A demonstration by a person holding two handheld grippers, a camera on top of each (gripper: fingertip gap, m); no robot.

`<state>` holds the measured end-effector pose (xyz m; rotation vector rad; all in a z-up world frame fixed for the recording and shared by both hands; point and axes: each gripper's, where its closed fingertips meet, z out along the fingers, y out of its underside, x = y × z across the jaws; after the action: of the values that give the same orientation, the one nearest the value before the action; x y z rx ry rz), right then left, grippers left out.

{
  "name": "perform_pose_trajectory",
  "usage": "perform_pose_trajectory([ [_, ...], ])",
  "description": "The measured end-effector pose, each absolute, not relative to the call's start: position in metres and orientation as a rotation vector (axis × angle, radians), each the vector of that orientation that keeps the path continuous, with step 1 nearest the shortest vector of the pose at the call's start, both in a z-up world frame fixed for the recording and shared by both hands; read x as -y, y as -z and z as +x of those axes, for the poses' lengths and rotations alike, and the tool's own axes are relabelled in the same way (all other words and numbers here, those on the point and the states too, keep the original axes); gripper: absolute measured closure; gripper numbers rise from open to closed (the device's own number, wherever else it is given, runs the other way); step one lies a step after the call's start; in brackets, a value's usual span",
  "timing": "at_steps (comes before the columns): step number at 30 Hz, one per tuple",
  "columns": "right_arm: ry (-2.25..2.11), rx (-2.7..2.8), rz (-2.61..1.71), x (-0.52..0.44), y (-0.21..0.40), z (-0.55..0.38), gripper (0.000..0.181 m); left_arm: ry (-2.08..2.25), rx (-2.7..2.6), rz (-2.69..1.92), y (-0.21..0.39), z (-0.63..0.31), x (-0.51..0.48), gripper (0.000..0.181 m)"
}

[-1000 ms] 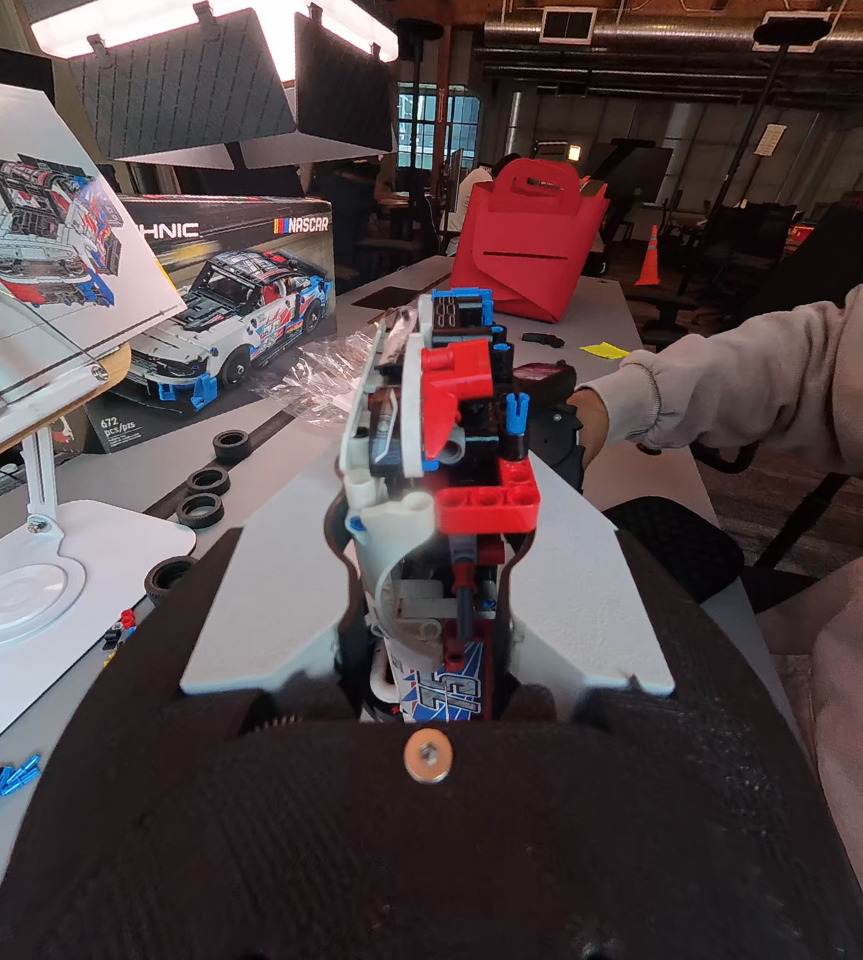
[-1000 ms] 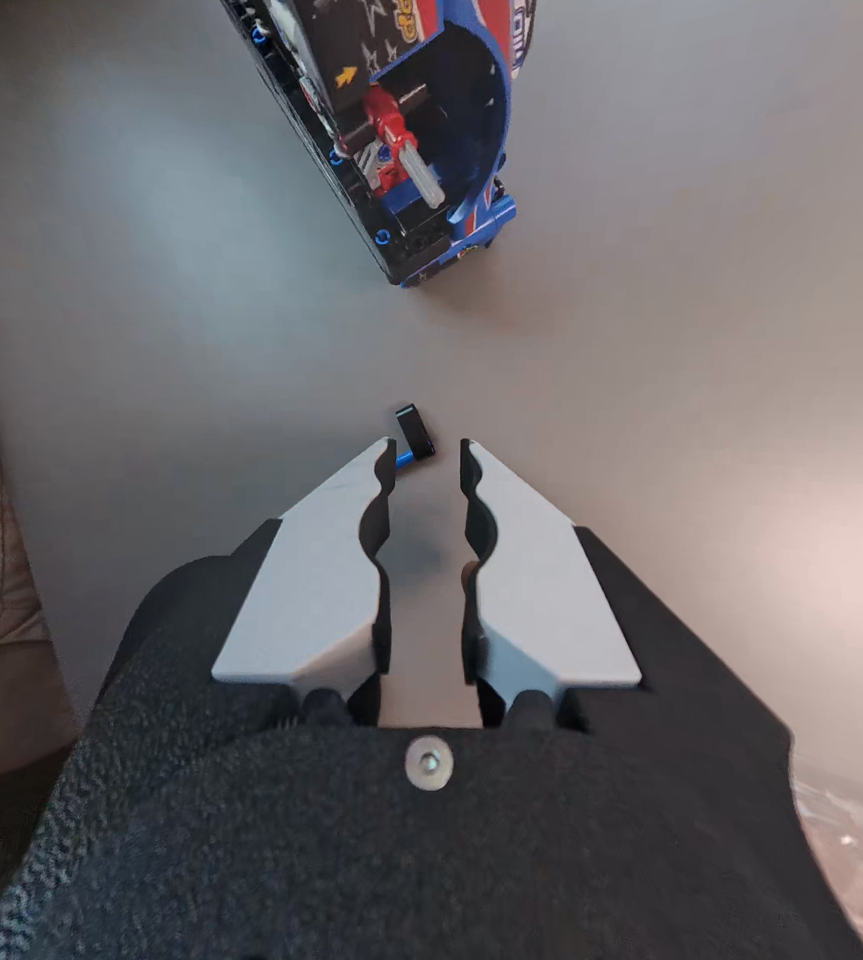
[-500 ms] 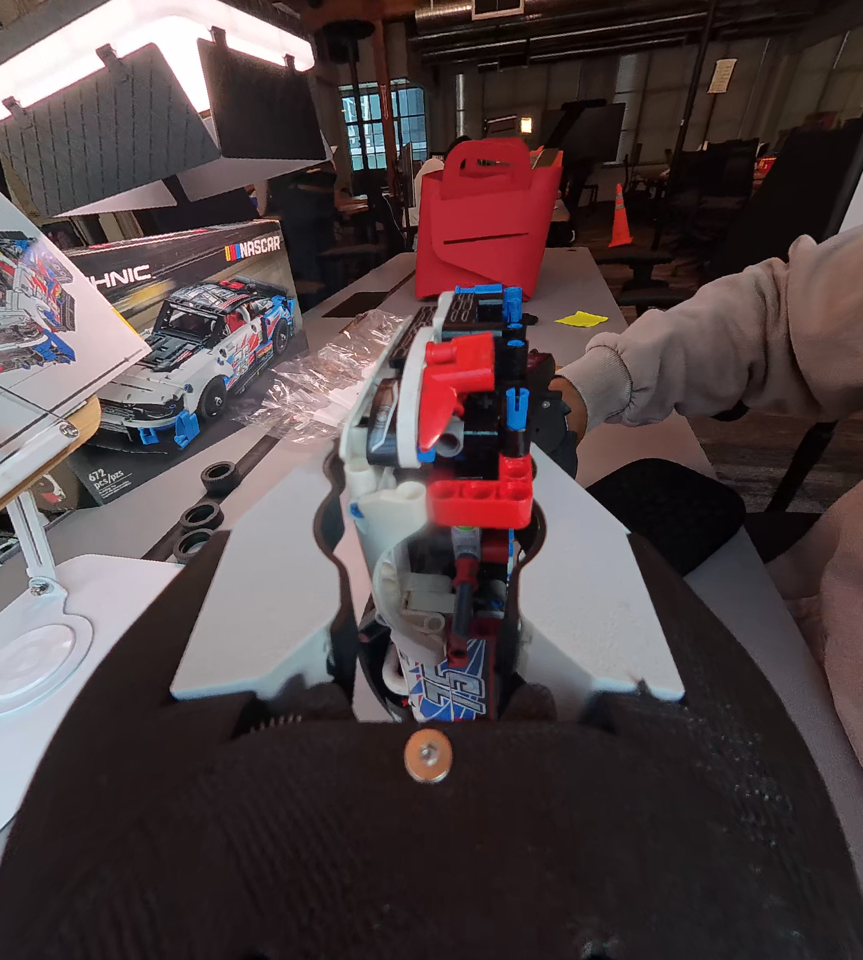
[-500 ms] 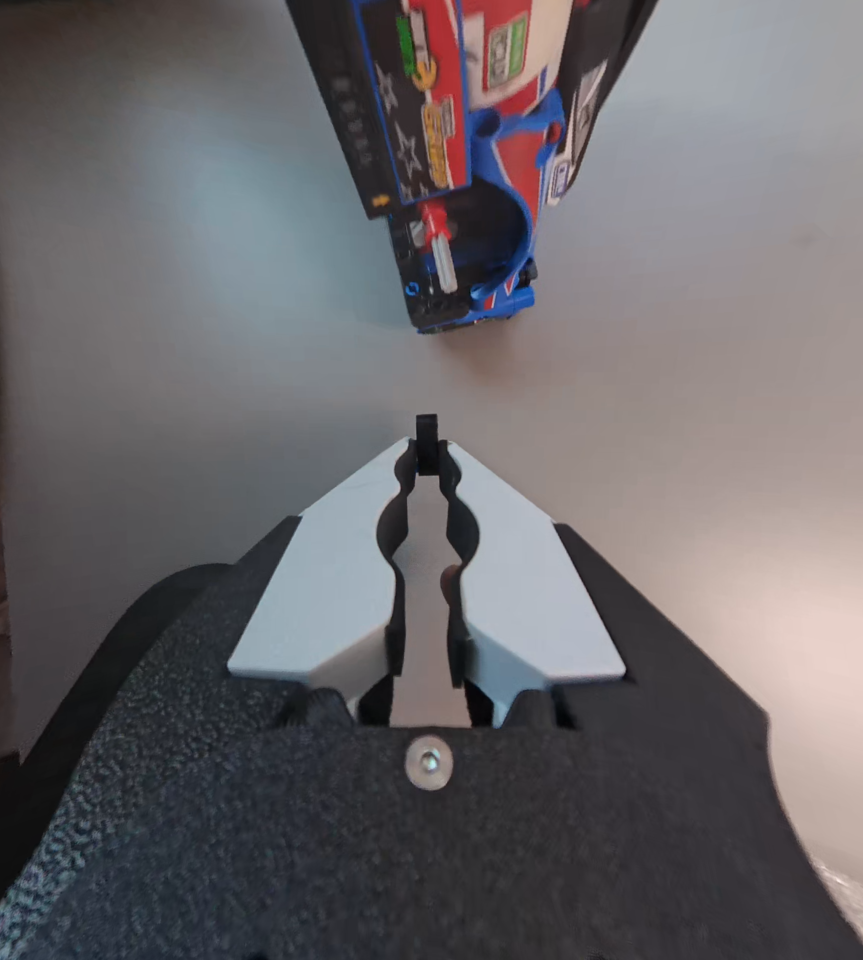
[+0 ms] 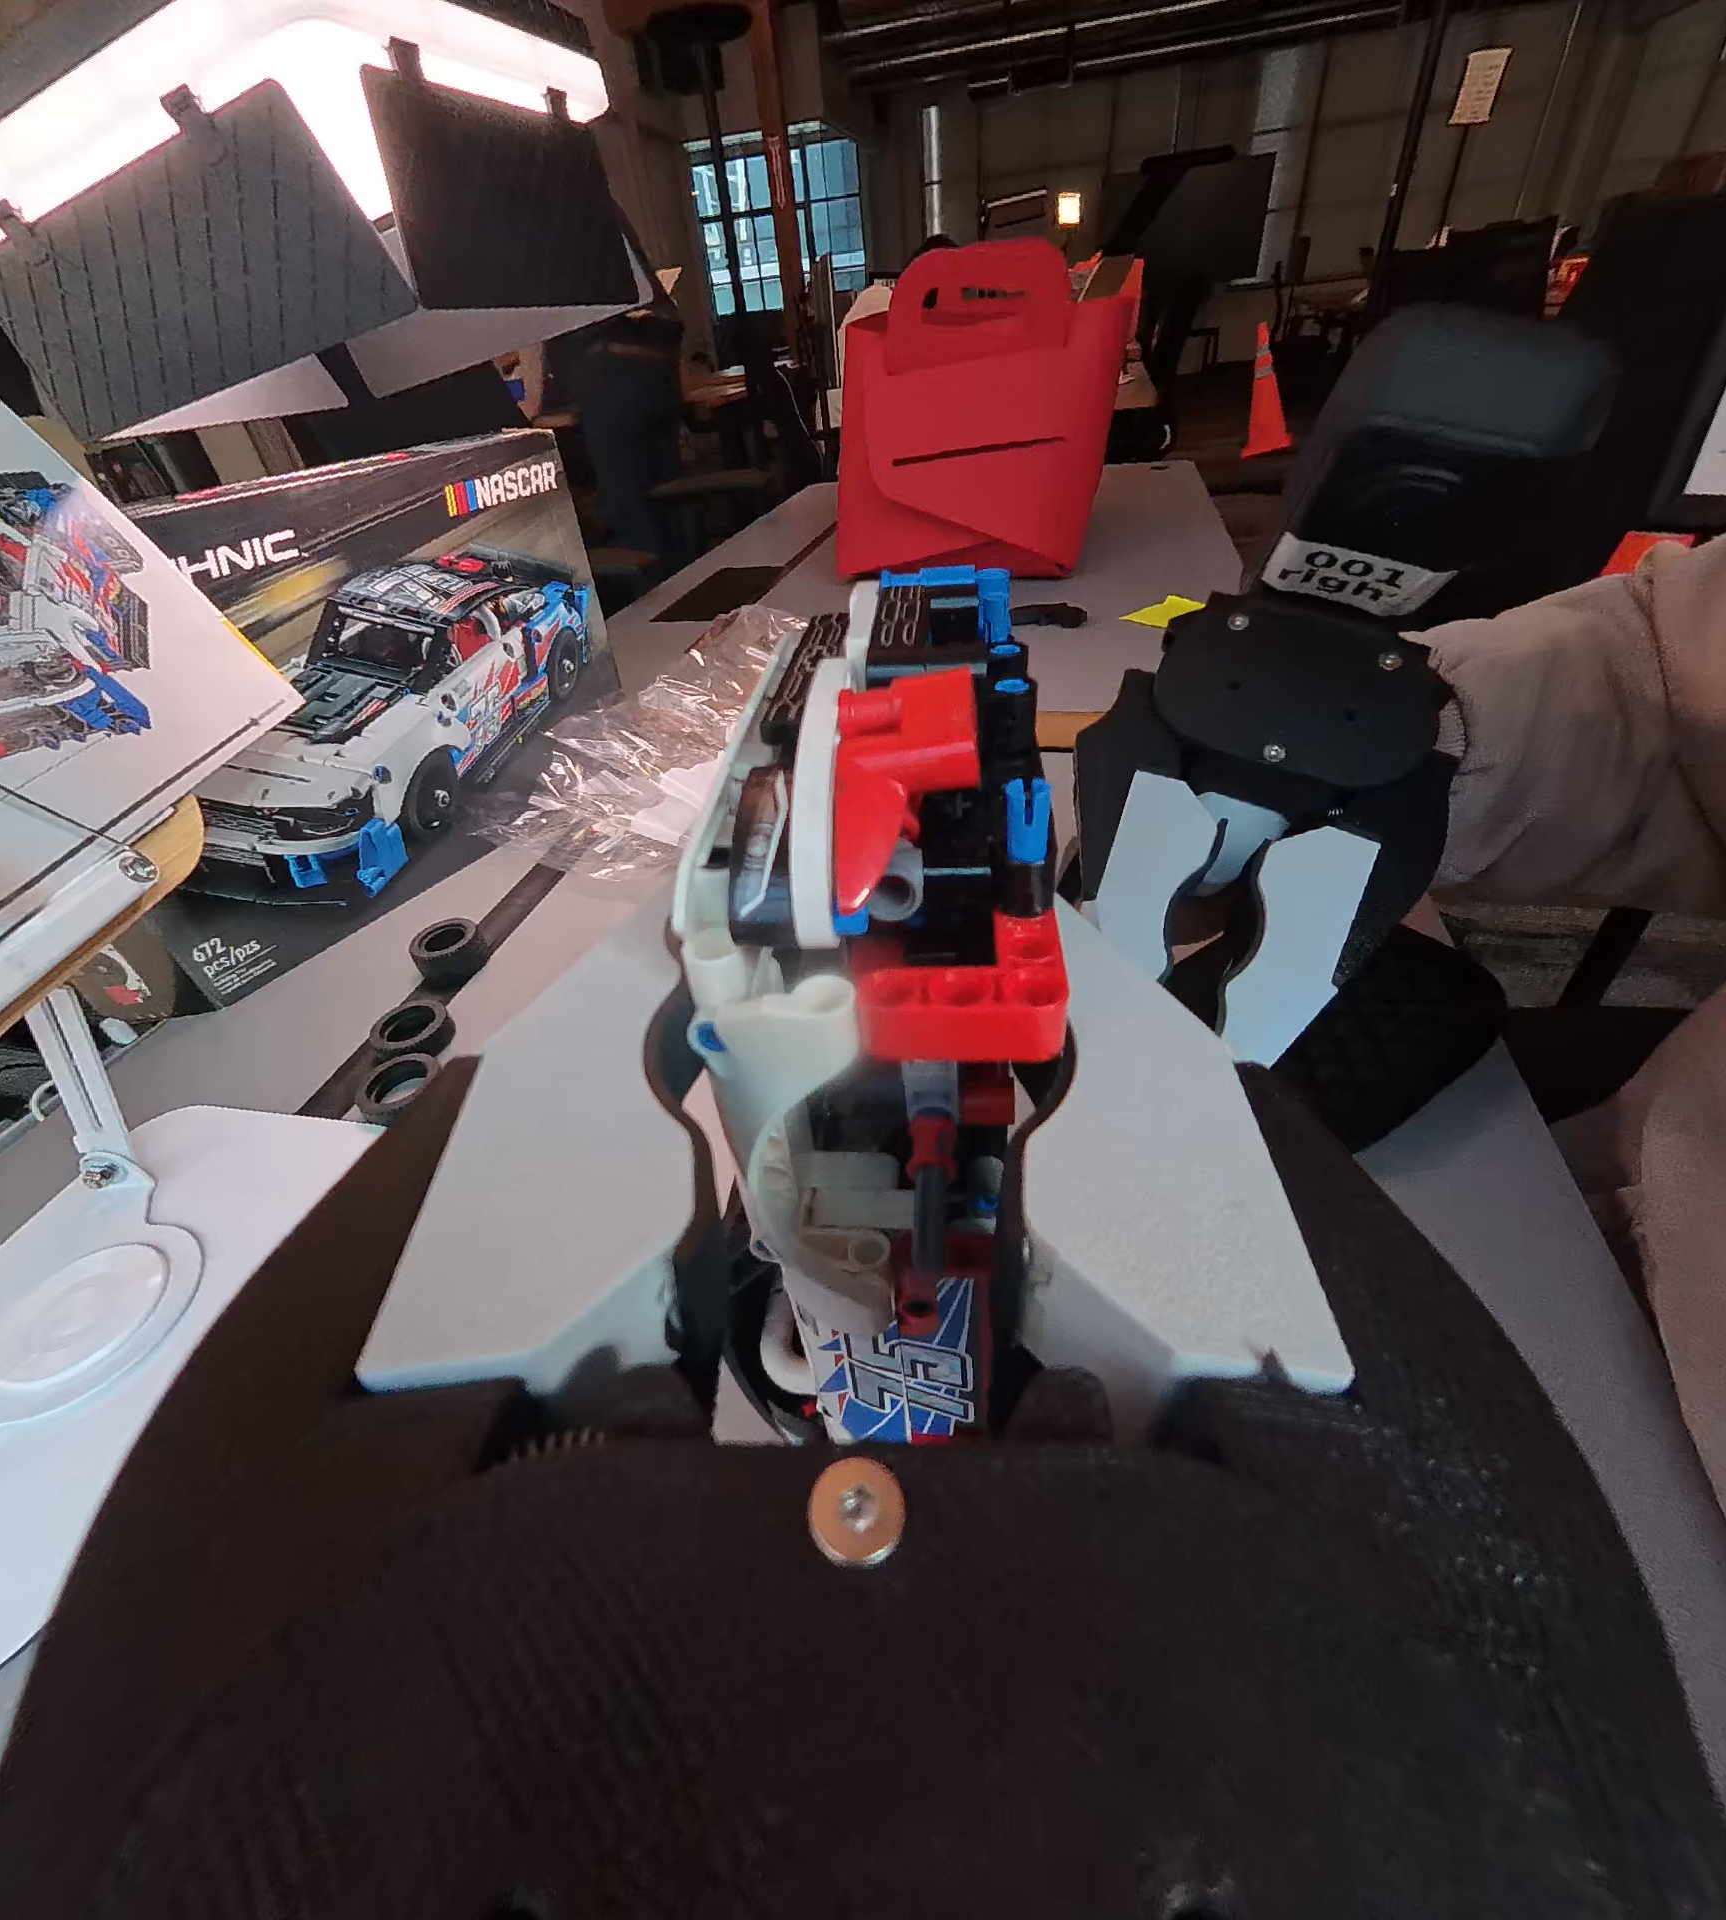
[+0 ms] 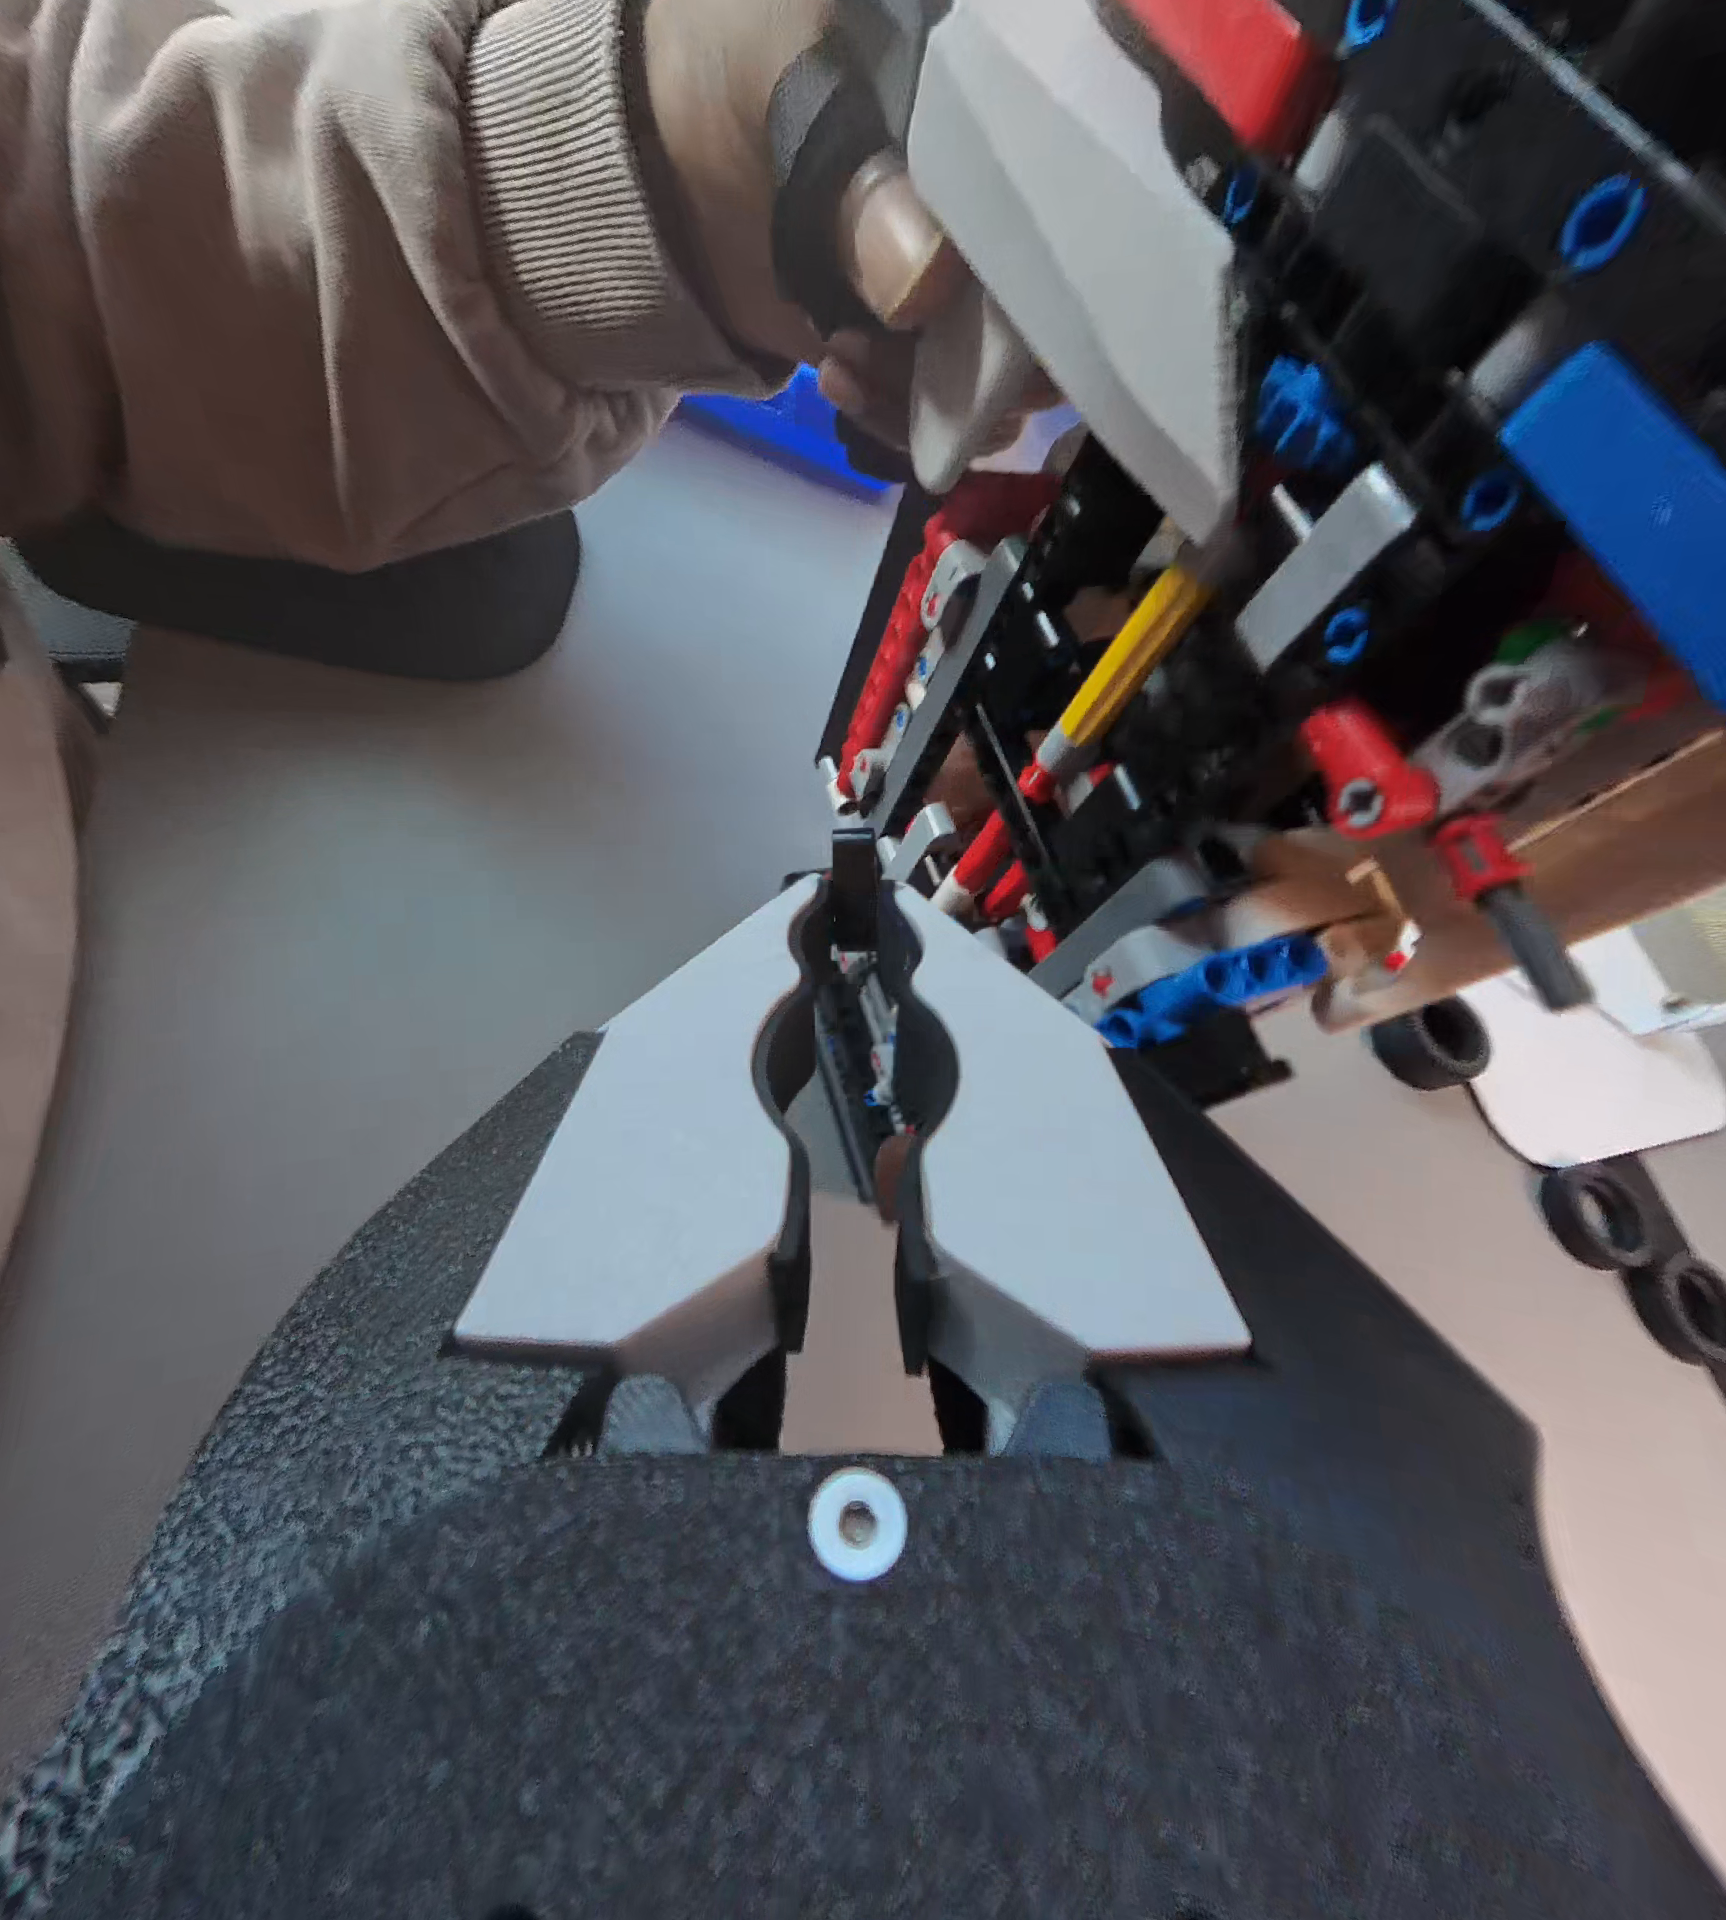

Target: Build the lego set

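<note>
**A:** What have I got in the left gripper point(image 5: 864, 997)?

**B:** Its fingers are clamped on the half-built lego car point(image 5: 880, 883), held off the grey table point(image 5: 1524, 1299) and standing on edge between them. The red beam point(image 5: 958, 997) sits right at the fingertips.

**A:** And my right gripper point(image 6: 854, 904)?

**B:** Closed on a small black piece point(image 6: 854, 878), pinched at the very tips. It's just beside the car's underside point(image 6: 1254, 665); I can't tell whether they touch.

**A:** Room to move?

**B:** Tight above: the left hand point(image 6: 900, 260) and sleeve point(image 6: 319, 260) crowd the top left of my right wrist view. Bare table lies to the left. On the right, loose black tyres point(image 6: 1607, 1210) and the white stand base point(image 6: 1607, 1081) lie near the table edge.

**A:** Farther out?

**B:** The set's box point(image 5: 371, 665), an open instruction booklet point(image 5: 38, 623) and a red bag point(image 5: 973, 416), all well apart.
</note>
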<state>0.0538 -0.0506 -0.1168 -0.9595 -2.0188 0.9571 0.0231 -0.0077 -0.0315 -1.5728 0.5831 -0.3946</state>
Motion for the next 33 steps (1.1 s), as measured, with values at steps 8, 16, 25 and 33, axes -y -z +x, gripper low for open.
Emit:
perform_pose_trajectory([
  [8, -0.843, 1.990, -0.885, 0.051, 0.112, 0.039, 0.176, 0.346, -0.592, -1.590, 0.032, 0.028, 0.014, 0.124],
  [16, -0.876, 1.936, -0.950, 0.054, 0.104, 0.036, 0.176, 0.330, -0.603, -1.595, 0.031, 0.025, 0.020, 0.115],
  [25, -0.870, 1.924, -0.938, 0.055, 0.103, 0.034, 0.176, 0.195, -0.383, -1.602, 0.021, -0.009, 0.066, 0.131],
  [33, -0.840, 1.936, -0.893, 0.057, 0.105, 0.035, 0.176, 0.553, -0.090, -1.662, 0.073, 0.041, 0.098, 0.168],
])
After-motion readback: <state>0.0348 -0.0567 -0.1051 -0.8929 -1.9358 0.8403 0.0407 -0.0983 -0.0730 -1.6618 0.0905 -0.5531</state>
